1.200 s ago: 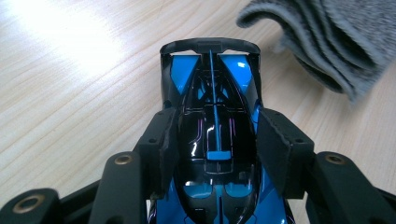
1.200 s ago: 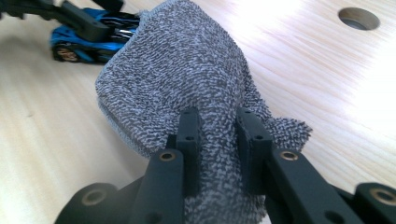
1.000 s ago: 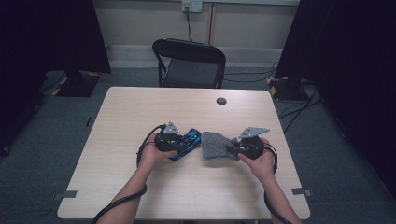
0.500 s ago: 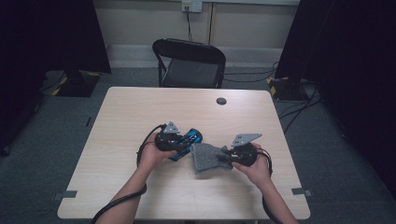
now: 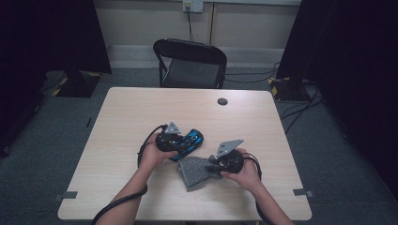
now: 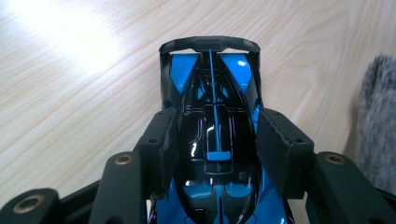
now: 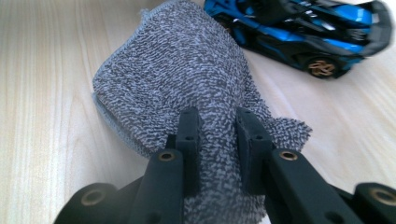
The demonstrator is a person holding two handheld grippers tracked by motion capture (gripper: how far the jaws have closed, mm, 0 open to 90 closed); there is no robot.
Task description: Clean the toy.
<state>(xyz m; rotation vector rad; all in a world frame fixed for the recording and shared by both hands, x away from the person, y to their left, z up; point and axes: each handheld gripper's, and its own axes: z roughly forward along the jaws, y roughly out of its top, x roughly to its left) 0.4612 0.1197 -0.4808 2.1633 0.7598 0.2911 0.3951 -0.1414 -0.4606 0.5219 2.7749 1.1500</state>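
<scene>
A blue and black toy car (image 5: 190, 141) rests on the wooden table (image 5: 141, 108) near its middle. My left gripper (image 5: 180, 146) is shut on the car's body (image 6: 215, 140), one pad against each side, with the rear wing pointing away. A grey fluffy cloth (image 5: 197, 171) lies just in front of the car. My right gripper (image 5: 213, 169) is shut on a bunched fold of that cloth (image 7: 187, 79); the rest of it spreads onto the table towards the car (image 7: 303, 32).
A small dark round disc (image 5: 222, 101) sits in the table near its far edge. A black folding chair (image 5: 190, 63) stands behind the table. Bare wood lies to the left and right of both hands.
My right gripper has dragged the cloth towards the person's side of the table and slightly left. The cloth now lies lower, below the car. The left gripper and car have stayed put.
</scene>
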